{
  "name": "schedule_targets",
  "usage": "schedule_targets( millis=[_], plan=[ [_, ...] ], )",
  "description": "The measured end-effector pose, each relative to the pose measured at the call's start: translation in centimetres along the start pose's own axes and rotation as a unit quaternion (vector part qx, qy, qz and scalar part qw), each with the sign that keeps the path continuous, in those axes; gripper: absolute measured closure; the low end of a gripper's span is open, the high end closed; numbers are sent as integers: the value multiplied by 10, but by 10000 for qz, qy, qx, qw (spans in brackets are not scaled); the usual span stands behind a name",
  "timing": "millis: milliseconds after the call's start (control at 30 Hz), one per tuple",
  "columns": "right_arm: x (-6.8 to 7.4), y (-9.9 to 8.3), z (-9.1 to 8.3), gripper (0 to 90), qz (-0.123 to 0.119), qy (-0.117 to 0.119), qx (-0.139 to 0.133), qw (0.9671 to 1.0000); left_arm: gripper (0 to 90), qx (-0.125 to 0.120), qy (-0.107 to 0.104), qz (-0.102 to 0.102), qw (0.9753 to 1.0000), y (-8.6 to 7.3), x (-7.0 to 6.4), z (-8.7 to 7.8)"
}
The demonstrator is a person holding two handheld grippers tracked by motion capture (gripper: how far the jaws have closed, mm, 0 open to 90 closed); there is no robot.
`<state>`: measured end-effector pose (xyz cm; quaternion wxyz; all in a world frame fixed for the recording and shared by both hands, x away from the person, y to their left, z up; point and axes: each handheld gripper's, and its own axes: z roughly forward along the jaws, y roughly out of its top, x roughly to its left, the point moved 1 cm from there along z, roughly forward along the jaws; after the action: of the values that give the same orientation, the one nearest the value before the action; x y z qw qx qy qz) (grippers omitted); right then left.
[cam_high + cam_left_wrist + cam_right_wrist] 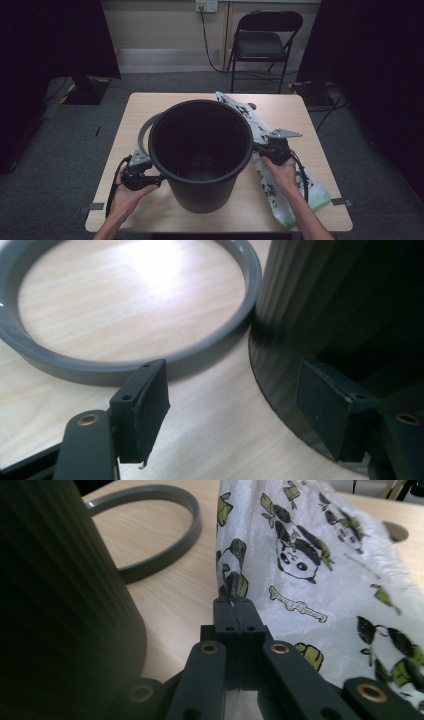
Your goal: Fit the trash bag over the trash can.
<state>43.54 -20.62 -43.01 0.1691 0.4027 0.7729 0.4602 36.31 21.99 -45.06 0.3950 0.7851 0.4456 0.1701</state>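
The right gripper [234, 602] is pinching the edge of the panda-print plastic bag [320, 570], its jaws pressed together on the film. The bag is lying flat along the right side of the wooden surface [145, 210], just beside the black ribbed bin [200, 150]. The left gripper [240, 410] is holding its jaws wide apart, one pad lying against the bin's wall near the base. A grey ring [125, 367] is resting on the surface behind the bin's left side.

Left gripper [159, 178] gapes with jaws wide apart, while right gripper [256, 146] is pinched tight, both hand-held low
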Motion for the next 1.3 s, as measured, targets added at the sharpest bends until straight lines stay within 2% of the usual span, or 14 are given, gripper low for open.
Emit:
schedule_targets(
  millis=[67, 100, 200, 300, 467, 600, 733, 967, 1033, 1133, 1200, 1267, 1300],
  plan=[
    [4, 6, -4, 900, -40, 32, -75, 10000, 289, -27, -5, 7, 10000, 2, 1, -2],
    [6, 9, -7, 900, -49, 68, -129, 9999, 289, -127, 72, -2, 9999, 6, 4, -7],
    [11, 17, -13, 900, -109, 116, -220, 9996, 289, -264, 101, -77, 9996, 12, 8, -14],
    [16, 26, -17, 900, -126, 184, -324, 9992, 289, -399, 21, -228, 9989, 18, 10, -19],
    [24, 39, -23, 900, -145, 322, -456, 9983, 298, -727, -51, -334, 9968, 31, 12, -30],
    [27, 48, -29, 900, -101, 386, -606, 9974, 300, -881, -3, -254, 9958, 43, 12, -38],
    [30, 58, -36, 900, -122, 422, -751, 9962, 318, -1223, 5, -286, 9921, 58, 16, -51],
    [34, 80, -56, 900, -188, 469, -1094, 9927, 328, -1474, -34, -125, 9890, 83, 11, -67],
    [36, 84, -61, 900, -219, 482, -1185, 9915, 327, -1575, -102, -174, 9873, 89, 11, -72],
    [39, 90, -69, 900, -248, 518, -1331, 9894, 324, -1698, -85, -183, 9853, 96, 12, -80],
    [41, 94, -75, 900, -281, 553, -1425, 9878, 323, -1755, -36, -166, 9843, 101, 12, -84],
    [44, 100, -80, 900, -317, 591, -1508, 9863, 340, -1719, 157, -59, 9850, 105, 11, -87],
    [46, 103, -82, 900, -347, 600, -1545, 9856, 340, -1739, 159, -61, 9846, 106, 12, -89]
  ],
)
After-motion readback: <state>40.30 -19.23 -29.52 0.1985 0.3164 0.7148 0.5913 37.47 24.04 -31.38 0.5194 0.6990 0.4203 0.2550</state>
